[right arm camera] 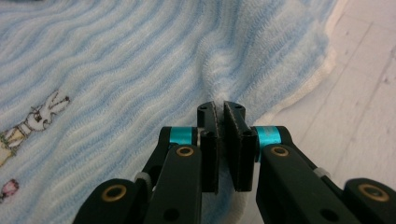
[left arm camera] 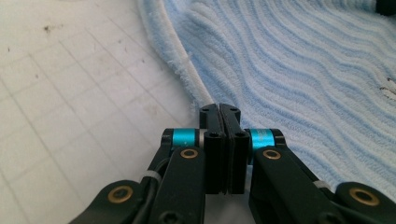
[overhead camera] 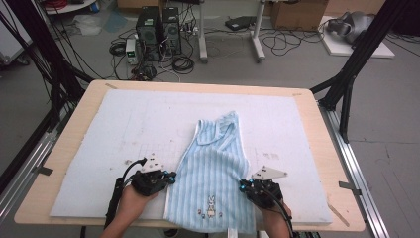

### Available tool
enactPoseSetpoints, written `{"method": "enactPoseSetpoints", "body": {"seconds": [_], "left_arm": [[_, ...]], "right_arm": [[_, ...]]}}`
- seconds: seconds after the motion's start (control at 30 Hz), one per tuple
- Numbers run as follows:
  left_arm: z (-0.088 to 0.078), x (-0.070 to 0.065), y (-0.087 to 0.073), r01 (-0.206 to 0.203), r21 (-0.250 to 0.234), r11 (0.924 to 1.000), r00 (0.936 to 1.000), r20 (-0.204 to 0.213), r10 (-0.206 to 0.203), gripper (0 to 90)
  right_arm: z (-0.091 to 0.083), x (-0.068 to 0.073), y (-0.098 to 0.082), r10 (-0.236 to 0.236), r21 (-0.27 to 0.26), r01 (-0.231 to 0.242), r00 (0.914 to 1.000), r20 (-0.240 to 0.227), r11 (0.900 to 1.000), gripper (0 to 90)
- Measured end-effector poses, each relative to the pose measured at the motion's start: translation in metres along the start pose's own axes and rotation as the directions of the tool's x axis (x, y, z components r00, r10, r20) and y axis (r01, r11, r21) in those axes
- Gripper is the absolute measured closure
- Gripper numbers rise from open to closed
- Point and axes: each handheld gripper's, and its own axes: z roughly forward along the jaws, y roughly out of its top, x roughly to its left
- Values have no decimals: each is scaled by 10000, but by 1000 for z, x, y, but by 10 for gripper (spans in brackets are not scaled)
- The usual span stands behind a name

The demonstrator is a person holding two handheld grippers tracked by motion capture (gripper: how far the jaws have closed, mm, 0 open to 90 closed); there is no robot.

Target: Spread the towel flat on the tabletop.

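Observation:
A light blue striped sleeveless garment [overhead camera: 213, 163] with a small rabbit print [overhead camera: 211, 203] lies flat on the pale blue mat [overhead camera: 124, 124], neck end away from me. My left gripper [overhead camera: 172, 178] sits at its left edge. In the left gripper view the jaws [left arm camera: 219, 109] are pressed together where the white hem [left arm camera: 180, 65] runs into their tips. At the garment's right edge my right gripper [overhead camera: 242, 184] is shut on the cloth. The right gripper view shows the fabric [right arm camera: 116, 70] puckered into a ridge between that gripper's [right arm camera: 220, 106] jaws, and the rabbit print [right arm camera: 42, 116] to the left.
The mat covers most of a wooden table [overhead camera: 317, 124], with bare mat on both sides of the garment. The garment's lower hem hangs slightly over the near table edge. Black frame posts [overhead camera: 346, 84] stand at the table's far corners, with computers and cables on the floor beyond.

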Motion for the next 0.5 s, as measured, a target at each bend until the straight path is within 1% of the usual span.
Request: {"method": "enactPoseSetpoints", "body": {"seconds": [0.07,0.17,0.27,0.4,0.43,0.47,0.5], "left_arm": [[-6,-1,-6,119,-139,9998,9997,210,-116,881],[-12,-6,-15,303,-283,9991,9983,499,-288,880],[-18,-11,-22,289,-322,9991,9971,711,-265,880],[-24,-15,-28,282,-328,9991,9956,901,-252,876],[-24,-14,-28,262,-329,9991,9957,893,-232,859],[-24,-13,-26,264,-405,9988,9959,873,-228,801],[-23,-12,-25,334,-473,9983,9959,851,-293,671]], "right_arm": [[-5,4,-5,-168,2,168,9998,-129,9999,846],[-11,10,-13,-241,-168,235,9991,-361,9996,846],[-15,14,-17,-297,-138,291,9987,-424,9995,846],[-21,20,-20,-429,-130,423,9977,-527,9990,840],[-22,20,-19,-487,-235,475,9973,-558,9986,823],[-23,20,-19,-394,-330,375,9975,-579,9988,792],[-24,19,-17,-267,-567,234,9979,-588,9981,738]]}}
